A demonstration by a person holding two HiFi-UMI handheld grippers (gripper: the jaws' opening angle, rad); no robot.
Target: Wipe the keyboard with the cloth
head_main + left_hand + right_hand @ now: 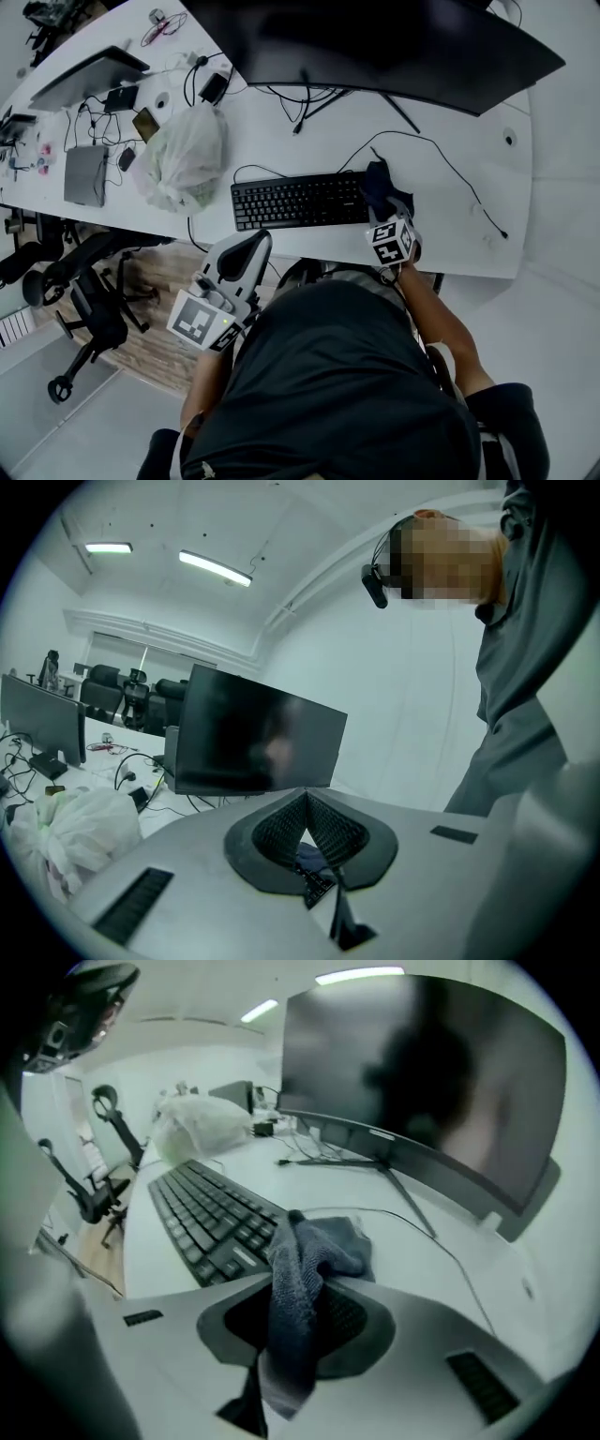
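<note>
Right gripper view is being filled by the cloth [305, 1260], dark grey, which is being clamped between the pads of the right tongs [298, 1288]. Its bunched top is being pushed out past the tips, and its tail is being left to hang behind them. In the head view the cloth is being held at the right end of the keyboard [300, 200], just beside the last keys. Whether the keys or the counter [450, 225] are being touched cannot be told.

The black keyboard is being carried by the white counter, in front of a dark monitor [375, 42].

The left tongs [259, 238] are being held off the counter's near edge, near the keyboard's left end. In the left gripper view their pads are being pressed tip to tip, with nothing gripped between them.

Only one container is being shown: a white plastic bag [185, 155], crumpled and bulging, lying on the counter just left of the keyboard. Its contents are being hidden by the plastic.
</note>
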